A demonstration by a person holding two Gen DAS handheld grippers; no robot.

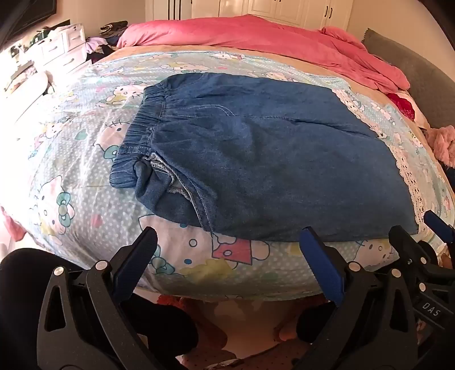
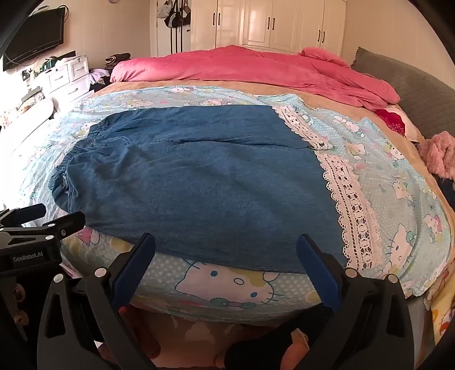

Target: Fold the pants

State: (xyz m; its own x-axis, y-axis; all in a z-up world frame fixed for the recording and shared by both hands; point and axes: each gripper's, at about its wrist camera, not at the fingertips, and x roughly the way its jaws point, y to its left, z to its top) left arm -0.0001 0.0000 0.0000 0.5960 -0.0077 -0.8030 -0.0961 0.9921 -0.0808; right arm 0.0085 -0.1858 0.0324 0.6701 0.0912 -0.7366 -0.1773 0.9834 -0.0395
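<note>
Denim pants [image 1: 256,159] — flat on cartoon-print sheet [image 1: 71,176] of bed [image 2: 426,94], waistband leftward, lace hems right. Left tool [image 1: 230,242] and right tool [image 2: 226,247] — wide open, empty, at near edge.

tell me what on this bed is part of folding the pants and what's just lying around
Part of the job:
- denim pants, spread flat
- cartoon sheet under them
- left tool, open
- right tool, open

Just lying about:
- pink duvet at the far end
- fluffy pink thing at the right edge
- drawers
- TV
- wardrobe
</note>
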